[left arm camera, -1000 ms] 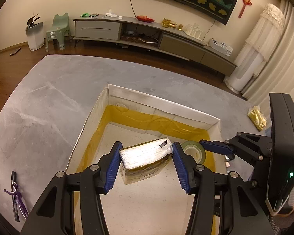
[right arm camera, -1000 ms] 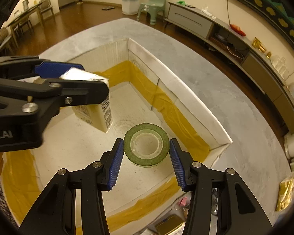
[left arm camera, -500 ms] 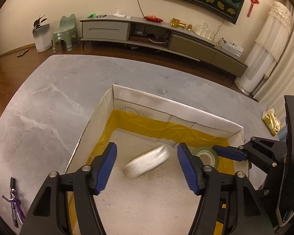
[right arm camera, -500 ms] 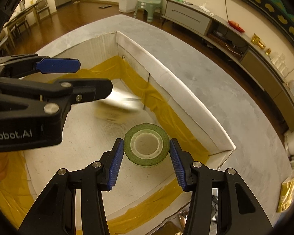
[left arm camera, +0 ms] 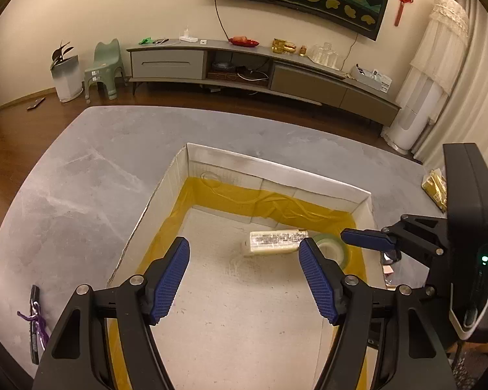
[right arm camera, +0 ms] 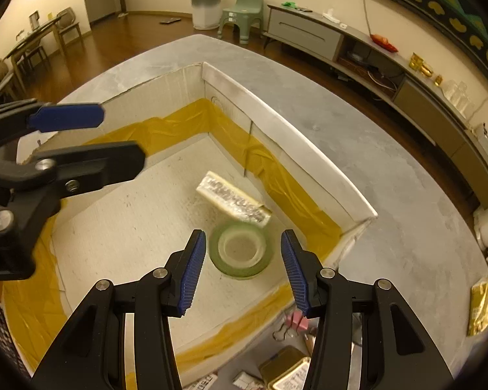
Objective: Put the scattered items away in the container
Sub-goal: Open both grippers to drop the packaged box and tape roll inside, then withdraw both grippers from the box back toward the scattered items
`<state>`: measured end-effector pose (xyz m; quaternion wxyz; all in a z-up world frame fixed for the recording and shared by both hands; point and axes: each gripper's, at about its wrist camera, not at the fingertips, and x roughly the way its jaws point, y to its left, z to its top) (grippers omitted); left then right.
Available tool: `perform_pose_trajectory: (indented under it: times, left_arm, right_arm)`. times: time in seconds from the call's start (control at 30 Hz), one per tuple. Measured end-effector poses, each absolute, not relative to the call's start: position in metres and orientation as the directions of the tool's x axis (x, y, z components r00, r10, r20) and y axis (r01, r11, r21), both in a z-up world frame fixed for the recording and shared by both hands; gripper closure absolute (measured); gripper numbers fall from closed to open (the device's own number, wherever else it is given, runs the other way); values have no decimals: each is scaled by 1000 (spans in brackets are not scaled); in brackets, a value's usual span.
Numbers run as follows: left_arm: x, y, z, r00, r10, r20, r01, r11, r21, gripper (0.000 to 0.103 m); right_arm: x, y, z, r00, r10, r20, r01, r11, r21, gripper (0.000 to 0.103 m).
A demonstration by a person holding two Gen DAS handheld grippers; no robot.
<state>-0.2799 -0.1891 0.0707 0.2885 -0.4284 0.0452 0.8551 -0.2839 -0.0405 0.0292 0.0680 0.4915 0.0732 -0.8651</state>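
Both sets of jaws are spread wide and empty: left gripper (left arm camera: 244,279), right gripper (right arm camera: 244,268). The green tape roll (right arm camera: 241,250) and the pale foil-wrapped rectangular pack (right arm camera: 234,199) lie touching on the floor of the white cardboard box with yellow-taped seams (right arm camera: 296,152). The roll looks light and rigid; pinch across the ring's outer wall (smooth, may slip). On the grey marble-look bench (right arm camera: 400,195), a pink binder clip (right arm camera: 296,321) and a crinkly gold foil packet (right arm camera: 481,305) remain; the packet is probably soft, so take it mid-body.

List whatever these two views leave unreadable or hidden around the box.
- Print on the wrapped packet: too small in the left wrist view, blurred in the right wrist view.
- Green tape roll: partly behind the left gripper finger in the left wrist view.
- Pink clip and gold tin outside the box: partly covered by the right gripper, cut by the bottom edge.
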Motion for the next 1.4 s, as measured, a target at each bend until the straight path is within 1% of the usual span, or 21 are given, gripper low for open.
perform_pose_trajectory:
  times: [0.07,0.2,0.3,0.47,0.77,1.03,1.4]
  left_arm:
    - [-275,-192,73,-464,456,-760,-527,-831,-177,32]
    - [-263,-198,77,-463,457,-759,-524,-832,-182,32]
    - [-251,-204,81,-470,459,-754,-526,-832,-179,32]
    - [-229,-204,83,-498,434,-751,-544,-830,-119,32]
    - [-191,-203,89,-533,401,-745,-574,-819,-30,32]
    - [-166,-204,96,-541,392,-745,-571,-821,-17,32]
    - [-141,-205,101,-556,362,-748,-562,-827,17,32]
  right_arm:
    - [-278,-39,34,-525,-65,-848,189,-981,-42,49]
    - [-268,-31,41,-514,-129,-848,177,-983,42,49]
    - [-259,-25,46,-524,-145,-839,160,-985,70,49]
    - [-238,-33,53,-533,-204,-821,182,-975,125,49]
    - [-200,-54,63,-566,-203,-799,235,-969,79,49]
    - [-180,-48,66,-579,-212,-787,232,-969,91,49]
    - [-156,-42,61,-586,-262,-766,226,-962,156,49]
